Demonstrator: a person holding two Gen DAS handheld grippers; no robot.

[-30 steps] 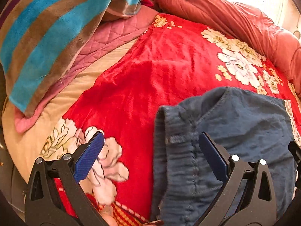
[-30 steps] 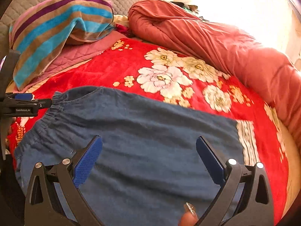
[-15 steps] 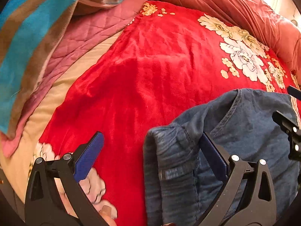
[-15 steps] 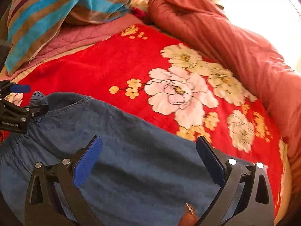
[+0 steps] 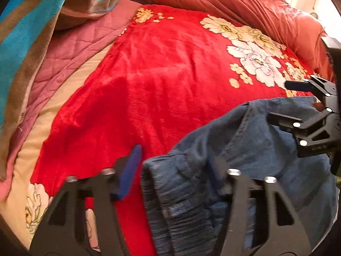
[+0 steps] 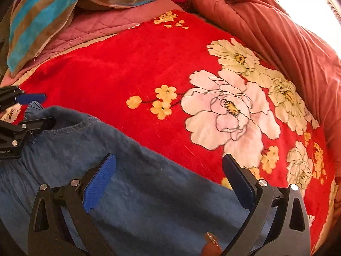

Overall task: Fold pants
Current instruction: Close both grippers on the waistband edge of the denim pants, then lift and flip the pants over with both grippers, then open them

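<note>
Blue denim pants [image 5: 266, 149] lie on a red flowered blanket [image 5: 159, 68]; they also fill the lower left of the right wrist view [image 6: 149, 202]. My left gripper [image 5: 174, 170] straddles the bunched elastic waistband [image 5: 181, 202], its jaws partly closed around the fabric, blurred by motion. My right gripper [image 6: 168, 179] is open over the pants' far edge, a pad on each side, with cloth between them. The right gripper shows at the right of the left wrist view [image 5: 287, 102], the left gripper at the left of the right wrist view [image 6: 32, 108].
A striped blue and brown towel [image 6: 53, 10] and pink quilt [image 6: 102, 27] lie at the back left. A rolled rust-red duvet [image 6: 277, 32] runs along the back right. The blanket's cream edge [image 5: 19, 192] is at the left.
Both grippers moved forward along the pants toward the far side of the bed. The left jaws narrowed around the waistband, which has lifted and bunched up.
</note>
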